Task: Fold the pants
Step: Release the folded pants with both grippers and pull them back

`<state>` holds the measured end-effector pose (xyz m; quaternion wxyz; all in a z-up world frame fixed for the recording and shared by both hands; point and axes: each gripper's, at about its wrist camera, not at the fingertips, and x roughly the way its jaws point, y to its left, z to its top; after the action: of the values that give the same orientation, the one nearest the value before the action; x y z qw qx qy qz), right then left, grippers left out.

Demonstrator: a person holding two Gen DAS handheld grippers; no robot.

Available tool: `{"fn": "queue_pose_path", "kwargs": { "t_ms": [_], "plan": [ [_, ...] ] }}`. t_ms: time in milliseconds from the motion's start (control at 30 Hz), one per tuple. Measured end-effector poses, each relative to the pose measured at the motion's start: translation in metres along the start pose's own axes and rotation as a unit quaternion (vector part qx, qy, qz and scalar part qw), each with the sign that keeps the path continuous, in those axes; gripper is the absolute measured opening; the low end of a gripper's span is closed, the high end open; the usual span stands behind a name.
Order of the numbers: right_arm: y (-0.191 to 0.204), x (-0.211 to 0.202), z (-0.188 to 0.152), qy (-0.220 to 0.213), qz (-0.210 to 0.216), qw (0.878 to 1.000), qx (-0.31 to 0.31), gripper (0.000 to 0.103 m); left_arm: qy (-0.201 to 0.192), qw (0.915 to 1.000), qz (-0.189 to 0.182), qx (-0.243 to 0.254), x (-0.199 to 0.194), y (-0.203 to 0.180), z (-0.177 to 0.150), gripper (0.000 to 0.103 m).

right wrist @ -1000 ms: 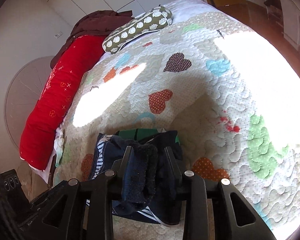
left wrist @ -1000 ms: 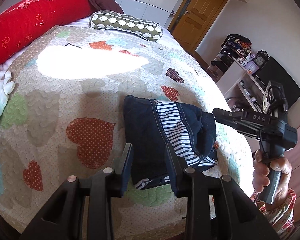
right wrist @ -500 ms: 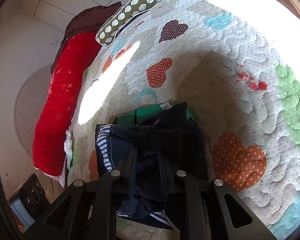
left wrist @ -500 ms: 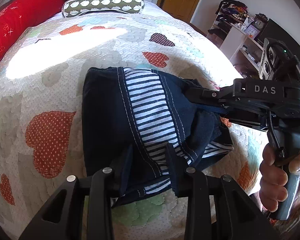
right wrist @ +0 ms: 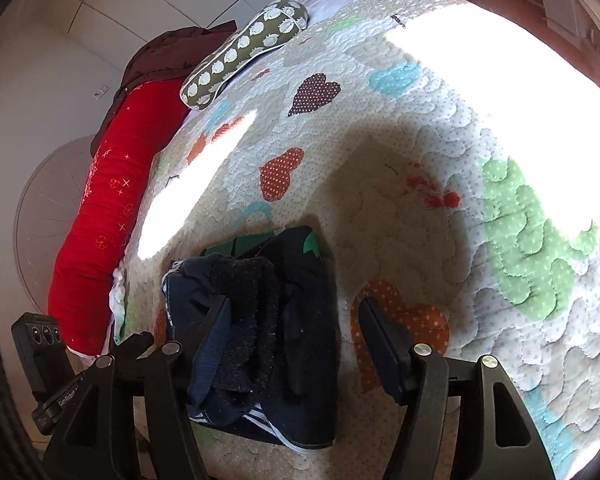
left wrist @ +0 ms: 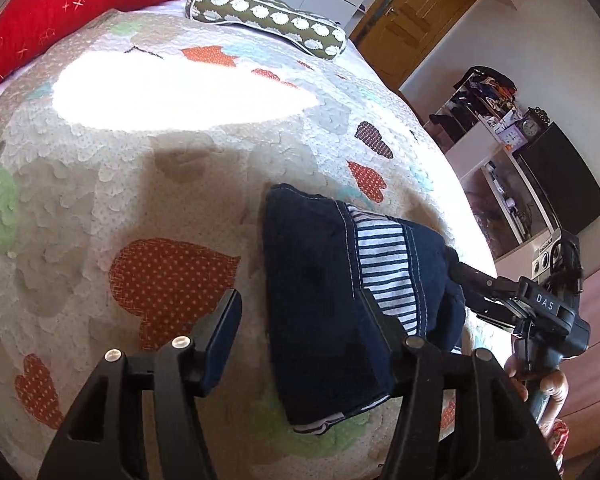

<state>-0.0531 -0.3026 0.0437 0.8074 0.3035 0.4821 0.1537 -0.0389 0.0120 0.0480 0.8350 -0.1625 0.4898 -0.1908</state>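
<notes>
The dark navy pants [left wrist: 324, 280] lie folded into a compact bundle on the quilt, with a blue-and-white striped lining showing. My left gripper [left wrist: 300, 328] is open just above the bundle's near left edge, holding nothing. My right gripper [right wrist: 296, 328] is open; its jaws stand apart over the bundle [right wrist: 276, 312], the left finger touching the cloth. In the left wrist view the right gripper [left wrist: 472, 280] pokes into the bundle's right side.
The bed's quilt [left wrist: 140, 200] has heart patches and a bright sun patch. A red bolster [right wrist: 104, 208] and a green spotted pillow [left wrist: 268, 20] lie at the head. A shelf unit [left wrist: 500, 152] and a wooden door [left wrist: 412, 20] stand beyond the bed.
Both grippers have opened and let go of the pants. The left gripper has pulled back and shifted left. The bundle now rests on the quilt.
</notes>
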Motion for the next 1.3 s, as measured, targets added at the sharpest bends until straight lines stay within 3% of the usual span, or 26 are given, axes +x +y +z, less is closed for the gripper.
{"fn": "queue_pose_path", "kwargs": {
  "t_ms": [200, 233, 267, 333, 367, 400, 567, 667, 833, 933, 967, 1000, 1133, 1233, 1300],
  "plan": [
    [0.003, 0.021, 0.001, 0.003, 0.027, 1.000, -0.005, 0.072, 0.045, 0.9967, -0.067, -0.006, 0.042, -0.002, 0.007, 0.071],
    [0.004, 0.024, 0.000, 0.004, 0.039, 0.999, -0.007, 0.065, 0.052, 0.9961, -0.071, -0.006, 0.046, -0.006, 0.006, 0.071],
    [0.004, 0.025, -0.001, 0.010, 0.054, 0.998, -0.001, 0.042, 0.054, 0.9959, -0.072, 0.003, 0.048, -0.011, 0.005, 0.070],
    [0.010, 0.022, -0.001, 0.005, 0.061, 0.998, -0.007, 0.035, 0.054, 0.9950, -0.081, 0.024, 0.045, -0.023, 0.005, 0.038],
    [0.016, 0.019, 0.000, 0.003, 0.061, 0.998, -0.018, 0.028, 0.054, 0.9943, -0.088, 0.027, 0.042, -0.025, 0.005, 0.031],
    [0.021, 0.017, 0.002, 0.000, 0.061, 0.998, -0.025, 0.028, 0.051, 0.9941, -0.092, 0.026, 0.038, -0.026, 0.008, 0.028],
    [0.048, 0.011, 0.027, -0.019, 0.071, 0.996, -0.050, 0.026, 0.013, 0.9952, -0.095, 0.019, 0.018, -0.026, 0.036, 0.028],
    [0.063, 0.019, 0.047, -0.030, 0.059, 0.996, -0.067, 0.026, -0.007, 0.9969, -0.074, 0.026, 0.015, -0.025, 0.061, 0.028],
    [0.074, 0.056, 0.073, -0.025, 0.009, 0.995, -0.092, 0.027, -0.015, 0.9993, 0.003, 0.033, 0.037, -0.015, 0.089, 0.028],
    [0.068, 0.080, 0.079, -0.021, -0.064, 0.992, -0.103, 0.038, 0.005, 0.9964, 0.074, 0.041, 0.060, -0.004, 0.091, 0.030],
    [0.065, 0.082, 0.080, -0.021, -0.075, 0.992, -0.099, 0.049, 0.012, 0.9953, 0.084, 0.045, 0.065, -0.002, 0.089, 0.030],
    [0.061, 0.081, 0.081, -0.021, -0.076, 0.992, -0.095, 0.056, 0.015, 0.9953, 0.084, 0.047, 0.065, 0.000, 0.086, 0.031],
    [0.068, 0.047, 0.079, -0.061, -0.082, 0.989, -0.110, 0.056, -0.006, 0.9946, 0.087, 0.056, 0.041, -0.003, 0.077, 0.035],
    [0.085, 0.017, 0.070, -0.088, -0.028, 0.988, -0.120, 0.051, -0.044, 0.9900, 0.114, 0.071, 0.017, -0.010, 0.068, 0.042],
    [0.097, 0.017, 0.062, -0.070, 0.023, 0.990, -0.123, 0.050, -0.067, 0.9868, 0.127, 0.075, 0.001, -0.012, 0.060, 0.044]
  ]
}}
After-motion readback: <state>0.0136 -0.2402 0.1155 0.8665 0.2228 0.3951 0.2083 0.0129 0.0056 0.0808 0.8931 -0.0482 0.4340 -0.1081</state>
